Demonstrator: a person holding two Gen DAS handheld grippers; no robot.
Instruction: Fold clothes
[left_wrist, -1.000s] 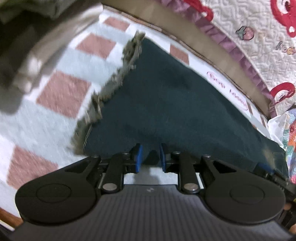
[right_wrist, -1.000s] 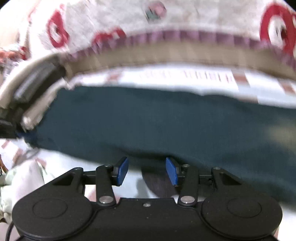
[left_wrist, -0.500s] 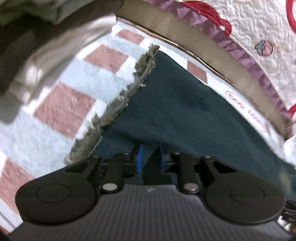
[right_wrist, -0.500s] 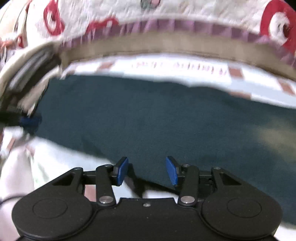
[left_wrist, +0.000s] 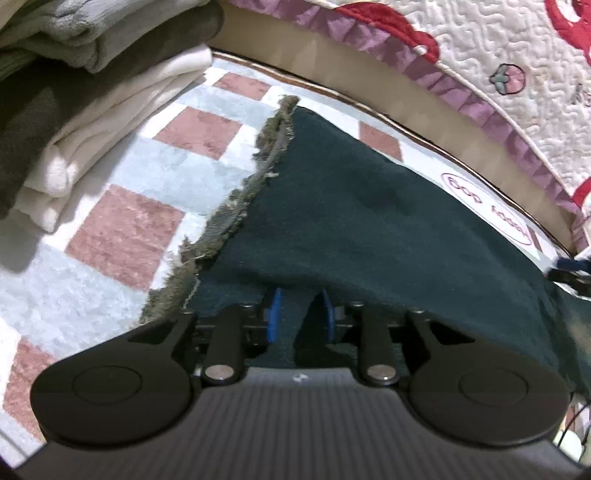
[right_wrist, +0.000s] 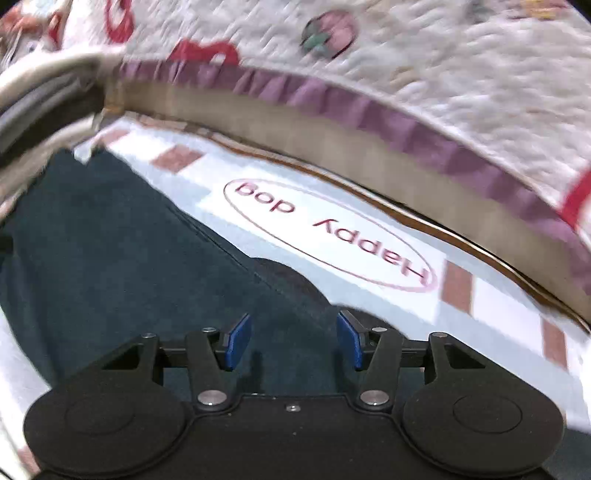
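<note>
Underfoot is a plush checked rug in pale blue, white and dusty pink, printed with an oval "Happy dog" label, and behind it runs a quilted white bedspread with red motifs and a pleated purple frill. On the rug lies the dark green garment, a dense, matte knit or denim-like cloth with one raw, frayed hem of greyish threads; it looks laid out flat and perhaps doubled once, so the folding seems under way but far from finished. At the upper left sits a stack of folded clothes (cream and grey, soft and thick), which suggests earlier pieces are already done. The left gripper has its blue fingers narrow and opening, with a pinch of the near edge rising between them, apparently no longer clamped. The right gripper hovers over the same cloth, its fingers wide and opening, holding nothing.
</note>
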